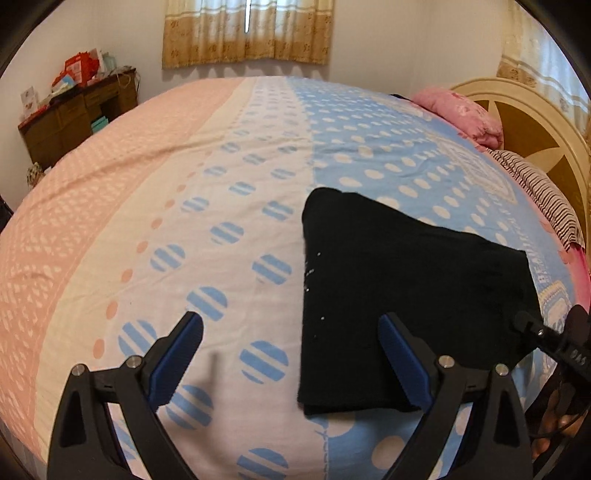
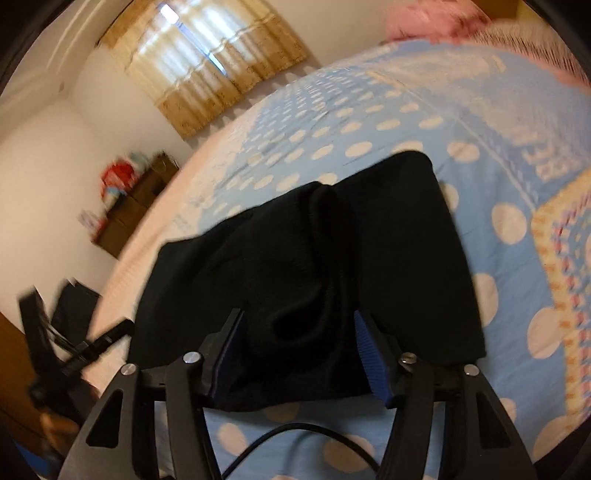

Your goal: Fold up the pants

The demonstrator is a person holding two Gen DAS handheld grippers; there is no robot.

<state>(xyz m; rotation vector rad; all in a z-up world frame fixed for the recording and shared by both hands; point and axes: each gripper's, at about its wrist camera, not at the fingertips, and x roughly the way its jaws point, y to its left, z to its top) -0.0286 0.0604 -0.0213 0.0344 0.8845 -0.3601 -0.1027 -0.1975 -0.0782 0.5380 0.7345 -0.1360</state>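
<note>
While my left gripper (image 1: 290,354) hangs over the bed (image 1: 110,229) with its jaws spread wide and nothing between them, the black pants (image 1: 402,295) lie folded into a flat packet in the lower right of the left wrist view. Their left edge runs down the middle of the frame, and my right-hand blue pad (image 1: 402,362) sits over their lower part, while the left pad is over bare sheet, well apart from the cloth. I cannot tell whether that pad touches the fabric.

Seen from my right wrist, the pants (image 2: 388,251) fill the centre of the frame, with a raised fold running down toward my right gripper (image 2: 297,350). Its jaws stand partly open on either side of that bunched near edge, the cloth lying between the pads; the picture is blurred, so I cannot tell whether they press it.

Beyond the pants a pink pillow (image 1: 461,110) and a headboard (image 1: 535,122) sit in the upper right, a curtain (image 1: 247,33) at top centre, and a brown desk (image 1: 74,118) at upper left
</note>
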